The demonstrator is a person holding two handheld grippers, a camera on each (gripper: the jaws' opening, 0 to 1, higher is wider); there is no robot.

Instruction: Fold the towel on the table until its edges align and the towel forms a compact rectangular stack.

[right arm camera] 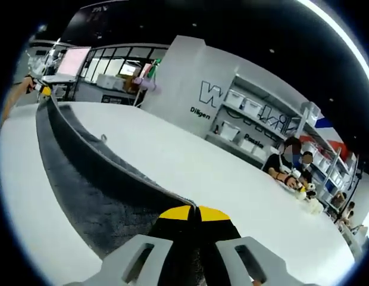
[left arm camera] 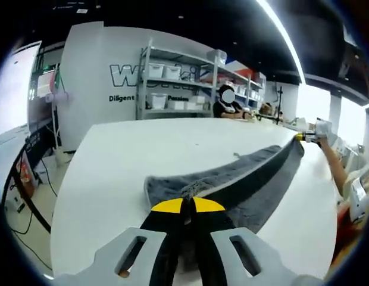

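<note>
The dark grey terry towel (left arm camera: 244,179) stretches taut in a long band above the white counter (left arm camera: 143,155), its lower part draping onto the surface. Your left gripper (left arm camera: 185,205) has its yellow-tipped jaws closed tight on one end of the towel. Your right gripper (right arm camera: 196,213) has its jaws closed just as tight on the other end, with the towel (right arm camera: 83,173) running away toward the far gripper. Beyond the counter stand metal shelves with white storage bins (left arm camera: 172,83) against a grey wall with lettering (left arm camera: 122,76). A seated person (left arm camera: 226,106) works at the counter's far edge.
</note>
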